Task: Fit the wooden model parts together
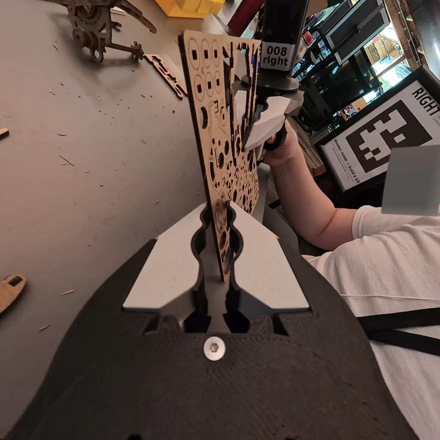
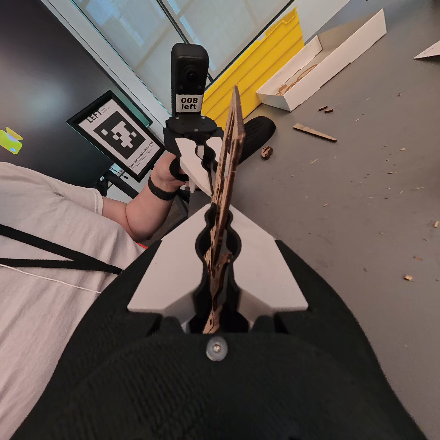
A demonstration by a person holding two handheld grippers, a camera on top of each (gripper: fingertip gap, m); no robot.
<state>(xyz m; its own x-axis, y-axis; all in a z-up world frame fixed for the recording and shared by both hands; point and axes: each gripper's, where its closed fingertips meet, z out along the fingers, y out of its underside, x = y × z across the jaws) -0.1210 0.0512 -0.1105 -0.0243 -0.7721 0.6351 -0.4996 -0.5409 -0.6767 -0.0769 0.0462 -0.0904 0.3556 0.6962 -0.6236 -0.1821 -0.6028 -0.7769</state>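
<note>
A thin laser-cut wooden parts sheet (image 1: 214,107) with many cut-outs is held upright above the grey table (image 1: 95,166). My left gripper (image 1: 217,207) is shut on its near edge. My right gripper (image 1: 242,142) clamps the sheet farther up, one finger on each face. In the right wrist view the sheet (image 2: 234,133) runs edge-on through my right gripper (image 2: 219,209), which is shut on it. The left gripper (image 2: 202,188) grips the sheet just beyond. A person's hand holds each gripper.
A partly built wooden model (image 1: 95,26), a loose wooden strip (image 1: 166,73) and a wooden piece (image 1: 9,290) lie on the table. A yellow bin (image 2: 257,66), a white box (image 2: 316,66), a wooden wedge (image 2: 314,132) and wood chips lie beyond. Framed signs (image 2: 119,135) stand nearby. There is about 6 cm between the tips of the two grippers. The wooden piece (image 1: 9,290) is about 12 cm from my left fingertips and 20 cm from my right. The right camera catches it too, in the right wrist view (image 2: 265,154).
</note>
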